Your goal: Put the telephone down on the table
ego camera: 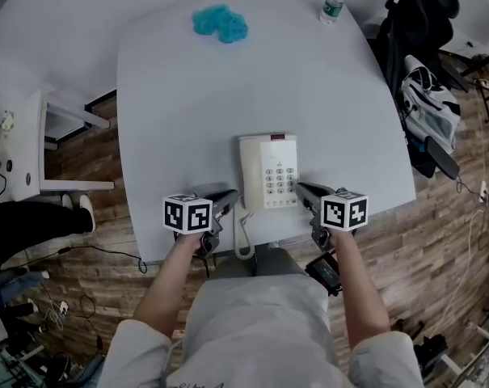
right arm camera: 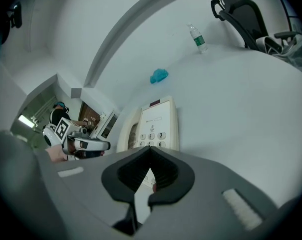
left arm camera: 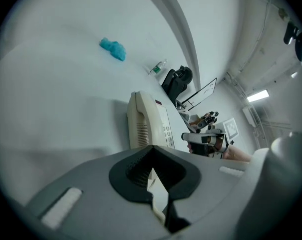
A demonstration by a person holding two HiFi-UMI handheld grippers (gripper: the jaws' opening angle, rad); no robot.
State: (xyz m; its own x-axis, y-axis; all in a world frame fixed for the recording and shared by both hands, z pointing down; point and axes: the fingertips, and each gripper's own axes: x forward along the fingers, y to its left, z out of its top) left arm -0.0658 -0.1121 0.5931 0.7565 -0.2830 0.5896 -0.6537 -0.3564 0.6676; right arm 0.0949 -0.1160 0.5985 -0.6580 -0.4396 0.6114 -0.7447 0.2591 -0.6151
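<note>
A cream push-button telephone (ego camera: 268, 170) lies flat near the front edge of the white table (ego camera: 187, 95), with its handset on the cradle at its left side. Its coiled cord (ego camera: 244, 237) hangs over the table edge. My left gripper (ego camera: 232, 194) is just off the phone's front left corner and my right gripper (ego camera: 301, 188) is off its front right corner. Neither holds anything. In the left gripper view the jaw tips (left arm camera: 151, 149) meet, with the telephone (left arm camera: 148, 121) beyond them. In the right gripper view the jaw tips (right arm camera: 150, 149) also meet, just short of the keypad (right arm camera: 155, 136).
A blue cloth (ego camera: 220, 23) lies at the table's far side and a clear water bottle (ego camera: 333, 2) stands at the far right corner. A black office chair (ego camera: 414, 23) is to the right of the table, and a white cabinet (ego camera: 22, 148) to the left.
</note>
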